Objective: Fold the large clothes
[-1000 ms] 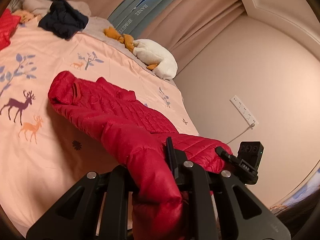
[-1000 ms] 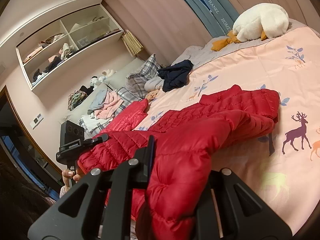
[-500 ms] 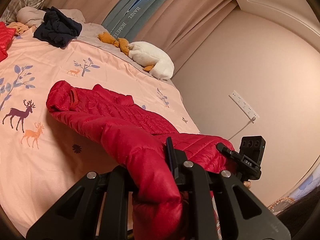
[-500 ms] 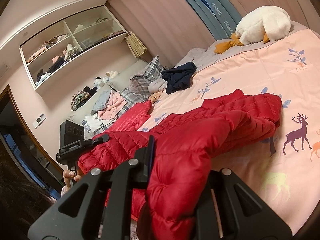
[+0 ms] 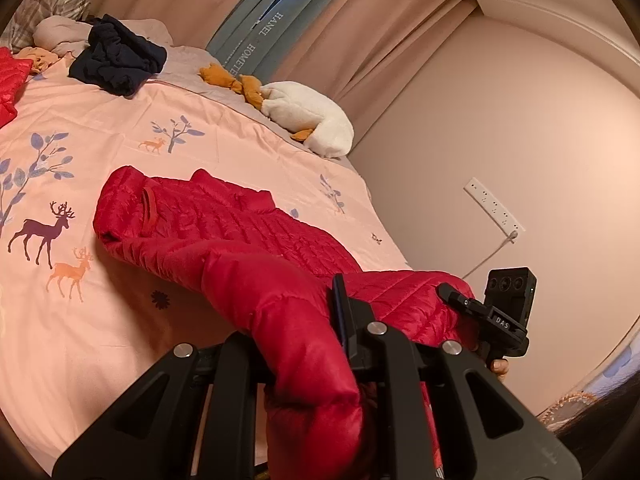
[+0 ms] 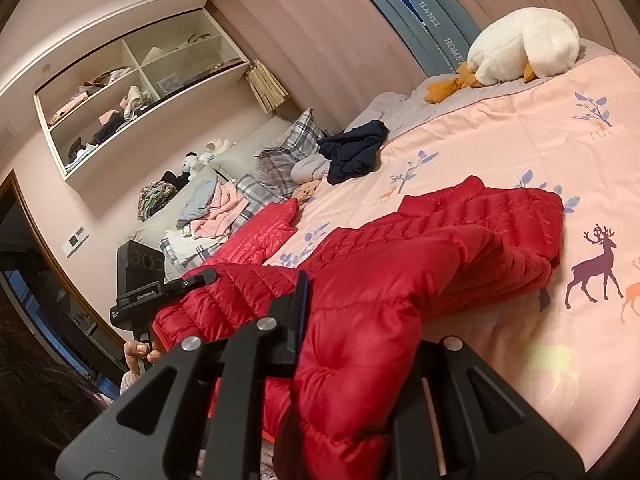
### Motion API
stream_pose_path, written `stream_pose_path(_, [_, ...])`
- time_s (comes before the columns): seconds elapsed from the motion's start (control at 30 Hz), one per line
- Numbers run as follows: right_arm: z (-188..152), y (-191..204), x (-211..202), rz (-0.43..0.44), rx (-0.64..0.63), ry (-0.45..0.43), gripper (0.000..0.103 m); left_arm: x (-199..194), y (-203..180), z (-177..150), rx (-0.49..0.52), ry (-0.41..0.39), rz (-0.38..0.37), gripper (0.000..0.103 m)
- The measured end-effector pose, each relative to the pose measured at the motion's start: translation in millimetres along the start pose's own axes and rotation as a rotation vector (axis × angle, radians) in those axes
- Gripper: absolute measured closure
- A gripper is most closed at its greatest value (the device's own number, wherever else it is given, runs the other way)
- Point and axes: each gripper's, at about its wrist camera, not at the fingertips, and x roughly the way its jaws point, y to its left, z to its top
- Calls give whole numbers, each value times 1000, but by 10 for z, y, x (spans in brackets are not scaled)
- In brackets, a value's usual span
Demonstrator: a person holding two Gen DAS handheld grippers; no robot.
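A red quilted puffer jacket (image 5: 224,232) lies stretched across the pink bedspread (image 5: 100,140), its collar end farthest from me. My left gripper (image 5: 308,344) is shut on a thick fold of the jacket's near edge, which bulges between the black fingers. In the right wrist view the same jacket (image 6: 460,240) runs away to the right, and my right gripper (image 6: 356,340) is shut on another bunched fold of its near edge. Each wrist view shows the other gripper, held by a hand, at the jacket's far corner (image 5: 504,312) (image 6: 140,280).
A white plush goose (image 5: 308,116) and a dark navy garment (image 5: 116,60) lie near the bed's far side. A second red jacket (image 6: 264,232), plaid pillows (image 6: 280,160) and piled clothes sit at the head end. A wall socket strip (image 5: 494,208) with a cable is on the right wall.
Both grippers keep their hold on the jacket. The left wrist view has rolled slightly, so the bed looks tilted differently. The jacket lies as before.
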Motion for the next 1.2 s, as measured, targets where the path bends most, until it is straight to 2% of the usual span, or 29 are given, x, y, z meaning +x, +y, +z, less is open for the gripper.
stream_pose_path(0.3, [24,-54,55,-46,40,-3,90,36,3,31,16,3,53,87])
stream_pose_path(0.87, [255,-271,236,-98,93,-24,89,219,86,324,46,0,120,86])
stream_pose_path(1.2, [362,-418,360,-124,111,-31,89,398,217,478,55,0,185,86])
